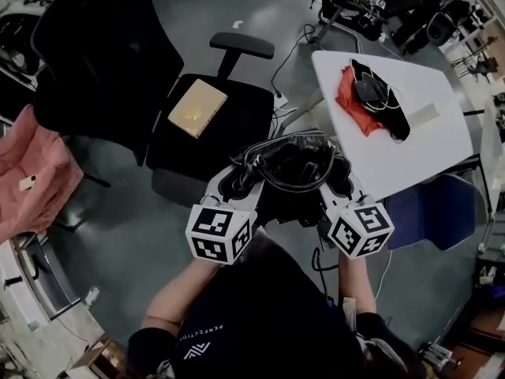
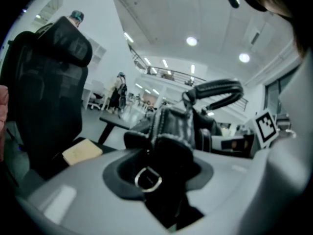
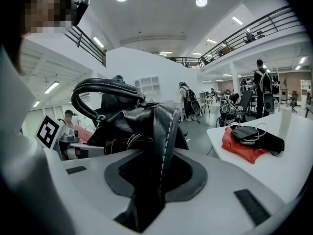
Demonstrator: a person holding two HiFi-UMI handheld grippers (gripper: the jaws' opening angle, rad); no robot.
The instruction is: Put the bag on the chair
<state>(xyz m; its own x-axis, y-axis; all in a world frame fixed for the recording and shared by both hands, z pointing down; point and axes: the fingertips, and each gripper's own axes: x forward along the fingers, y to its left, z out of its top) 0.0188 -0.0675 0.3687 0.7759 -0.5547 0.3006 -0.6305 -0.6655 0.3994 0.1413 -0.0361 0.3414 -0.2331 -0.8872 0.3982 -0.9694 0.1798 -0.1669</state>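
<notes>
A black leather bag [image 1: 293, 164] with white stitching hangs in the air between the chair and the table, held at both ends. My left gripper [image 1: 237, 181] is shut on the bag's left end, where a metal D-ring [image 2: 148, 177] shows between the jaws. At the other end, my right gripper [image 1: 339, 186] is shut on a stitched fold of the bag [image 3: 146, 126]. The bag's handle [image 3: 105, 89] arches above it. The black office chair [image 1: 229, 117] stands just beyond the bag, up and to the left, with a tan flat pad [image 1: 197, 109] on its seat.
A white table [image 1: 426, 156] stands to the right with a red cloth [image 1: 347, 101] and a black item with cords [image 1: 379, 97] on it. A pink garment [image 1: 31, 180] lies at the far left. Other people stand far off in the hall.
</notes>
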